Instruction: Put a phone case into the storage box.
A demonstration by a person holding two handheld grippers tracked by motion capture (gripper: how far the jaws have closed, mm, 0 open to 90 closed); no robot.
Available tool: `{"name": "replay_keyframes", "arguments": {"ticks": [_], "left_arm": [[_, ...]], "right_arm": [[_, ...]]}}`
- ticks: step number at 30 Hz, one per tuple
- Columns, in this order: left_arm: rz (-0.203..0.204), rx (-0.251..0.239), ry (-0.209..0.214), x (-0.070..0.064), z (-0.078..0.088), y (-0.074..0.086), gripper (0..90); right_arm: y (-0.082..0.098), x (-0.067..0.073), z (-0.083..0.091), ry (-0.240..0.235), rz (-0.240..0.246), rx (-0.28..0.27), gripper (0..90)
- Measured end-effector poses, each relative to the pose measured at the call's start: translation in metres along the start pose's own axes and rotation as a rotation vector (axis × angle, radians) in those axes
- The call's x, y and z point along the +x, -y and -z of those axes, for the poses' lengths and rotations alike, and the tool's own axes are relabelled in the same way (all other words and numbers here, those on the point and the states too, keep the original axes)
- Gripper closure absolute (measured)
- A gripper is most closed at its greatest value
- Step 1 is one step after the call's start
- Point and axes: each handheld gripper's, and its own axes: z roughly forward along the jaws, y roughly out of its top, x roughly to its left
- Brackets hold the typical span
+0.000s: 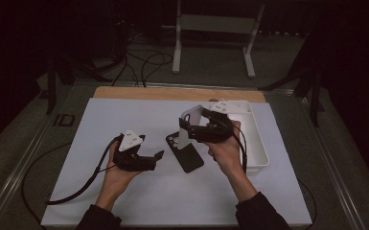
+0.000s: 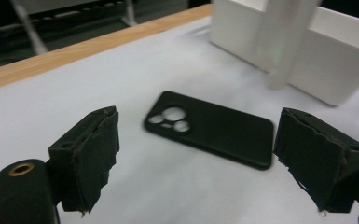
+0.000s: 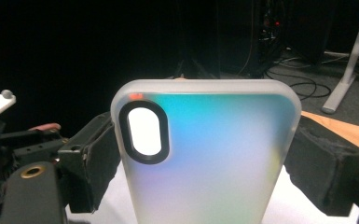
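Translucent case [image 3: 205, 154], gripped edgewise by the right gripper's [image 1: 196, 125] fingers, is risking slipping; left gripper [image 2: 196, 158] is gaping over the black case [image 2: 210, 128].

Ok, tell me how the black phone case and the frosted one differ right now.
The black phone case lies flat on the white table, free of any grip; the frosted phone case stands upright, clamped by its edges in the right tongs. The black one is opaque with several round camera holes; the frosted one is translucent with one oval cutout. Both are empty cases.
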Motion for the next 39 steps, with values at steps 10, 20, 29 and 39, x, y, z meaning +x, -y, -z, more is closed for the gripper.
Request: {"name": "replay_keyframes", "arguments": {"ticks": [10, 20, 29, 39], "left_arm": [[0.052, -0.014, -0.012, 0.014, 0.015, 0.017, 0.5], [0.061, -0.039, -0.061, 0.026, 0.032, 0.037, 0.0], [0.057, -0.038, -0.093, 0.034, 0.041, 0.052, 0.0], [0.066, -0.042, -0.104, 0.039, 0.047, 0.069, 0.0]], "right_arm": [[-0.004, -0.008, 0.003, 0.023, 0.004, 0.0, 16.3], [-0.01, -0.019, 0.007, 0.053, 0.011, 0.002, 16.3], [-0.015, -0.027, 0.007, 0.082, 0.019, 0.008, 16.4], [-0.019, -0.037, 0.008, 0.111, 0.028, 0.009, 16.4]]}}
